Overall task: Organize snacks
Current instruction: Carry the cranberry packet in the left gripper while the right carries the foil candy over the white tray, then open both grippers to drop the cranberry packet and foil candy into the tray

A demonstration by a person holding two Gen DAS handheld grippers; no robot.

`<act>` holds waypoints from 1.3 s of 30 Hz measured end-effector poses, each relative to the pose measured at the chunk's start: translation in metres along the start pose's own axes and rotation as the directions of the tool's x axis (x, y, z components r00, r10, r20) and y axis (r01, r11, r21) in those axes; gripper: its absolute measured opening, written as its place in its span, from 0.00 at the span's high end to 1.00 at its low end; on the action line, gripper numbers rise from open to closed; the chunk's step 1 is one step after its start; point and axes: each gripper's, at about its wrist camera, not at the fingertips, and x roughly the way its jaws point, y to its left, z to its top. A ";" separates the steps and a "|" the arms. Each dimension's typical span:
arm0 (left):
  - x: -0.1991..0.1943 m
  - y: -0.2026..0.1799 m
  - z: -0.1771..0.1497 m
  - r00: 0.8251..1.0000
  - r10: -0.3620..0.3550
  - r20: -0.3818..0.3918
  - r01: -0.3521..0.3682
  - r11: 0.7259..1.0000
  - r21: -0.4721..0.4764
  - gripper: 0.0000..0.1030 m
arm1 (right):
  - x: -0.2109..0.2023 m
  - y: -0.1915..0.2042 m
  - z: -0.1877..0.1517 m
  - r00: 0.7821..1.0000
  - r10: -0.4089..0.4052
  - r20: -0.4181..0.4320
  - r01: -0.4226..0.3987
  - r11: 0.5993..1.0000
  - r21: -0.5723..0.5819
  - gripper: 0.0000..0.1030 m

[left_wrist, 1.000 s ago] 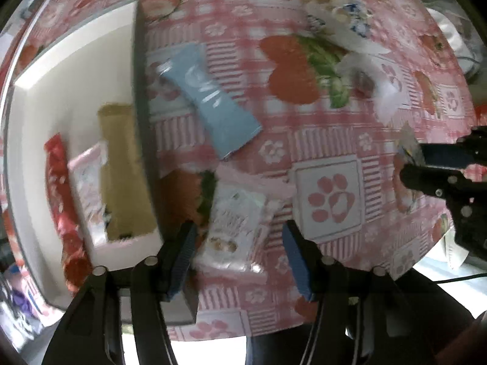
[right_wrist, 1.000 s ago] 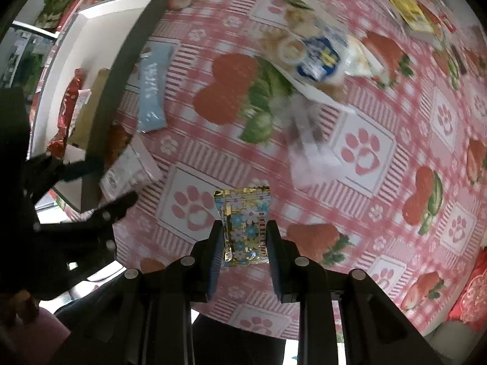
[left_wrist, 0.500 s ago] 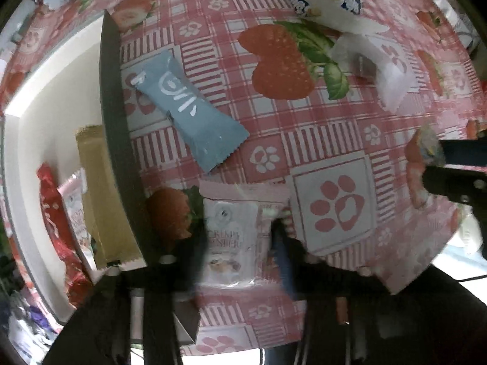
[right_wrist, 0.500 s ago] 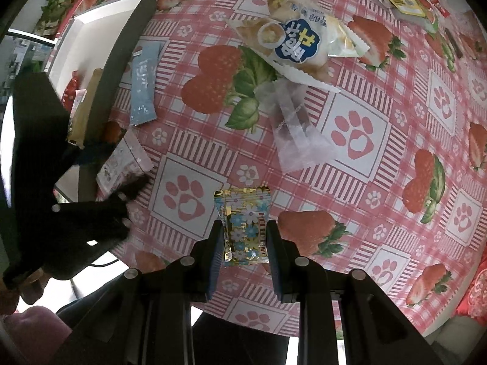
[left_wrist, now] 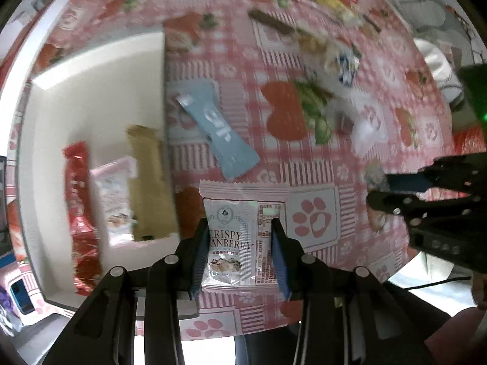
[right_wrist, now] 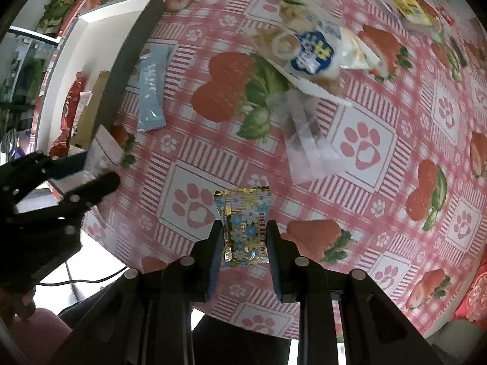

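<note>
Two grips: left gripper (left_wrist: 240, 245) with jaws clamped on the white-and-pink "Crispy Cranberry" snack packet (left_wrist: 240, 231); right gripper (right_wrist: 245, 243) with jaws clamped on the gold-edged blue floral candy packet (right_wrist: 243, 223).
Left jaws, recent motion: just been closing, packet between them, blue pads now pressing its long edges.
Packet position: hanging from the left jaws above the strawberry-and-paw-print pink tabletop (left_wrist: 313, 222), just right of the dark rim of the white open box (left_wrist: 91, 97).
Step in hand, judged: carrying the cranberry packet across the rim into the box.
Doing it well: lifting clear of the rim before moving sideways; keeping the packet flat-on to the free white floor beyond the tan bar wrapper (left_wrist: 149, 188), pale pink-white packet (left_wrist: 114, 200) and red wrapper (left_wrist: 80, 210); parting the jaws only once low inside.
Risk, judged: crinkly film slipping or catching the rim.
Left view only: box contents laid side by side; pale blue long sachet (left_wrist: 219, 133) just outside the rim.
Right view only: large clear bag with blue round label (right_wrist: 307, 51), clear crumpled wrapper (right_wrist: 307, 146), yellow packet (right_wrist: 401, 0) farther off, sharply seen.
</note>
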 end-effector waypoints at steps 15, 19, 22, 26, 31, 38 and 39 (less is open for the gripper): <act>-0.033 0.078 0.001 0.990 0.073 0.122 -0.049 0.980 -0.191 0.59 | -0.017 0.065 0.044 0.999 0.017 0.037 -0.013 0.992 -0.124 0.72; -0.032 0.101 -0.005 0.989 0.093 0.112 -0.063 0.968 -0.242 0.59 | -0.020 0.089 0.058 0.999 0.025 0.040 -0.018 0.986 -0.167 0.72; -0.031 0.119 -0.009 0.989 0.105 0.099 -0.074 0.959 -0.273 0.59 | -0.021 0.104 0.066 0.999 0.030 0.040 -0.022 0.980 -0.197 0.72; -0.032 0.133 -0.011 0.989 0.116 0.096 -0.083 0.952 -0.296 0.59 | -0.020 0.123 0.078 0.998 0.042 0.040 -0.032 0.974 -0.225 0.72; -0.032 0.146 -0.011 0.988 0.122 0.092 -0.086 0.943 -0.322 0.59 | -0.019 0.141 0.096 0.998 0.058 0.033 -0.049 0.968 -0.247 0.72; -0.027 0.159 -0.007 0.989 0.122 0.081 -0.087 0.934 -0.346 0.59 | -0.016 0.163 0.113 0.996 0.078 0.030 -0.068 0.963 -0.261 0.72; -0.026 0.160 -0.006 0.990 0.122 0.076 -0.088 0.933 -0.349 0.59 | -0.014 0.164 0.115 0.996 0.082 0.030 -0.071 0.963 -0.260 0.72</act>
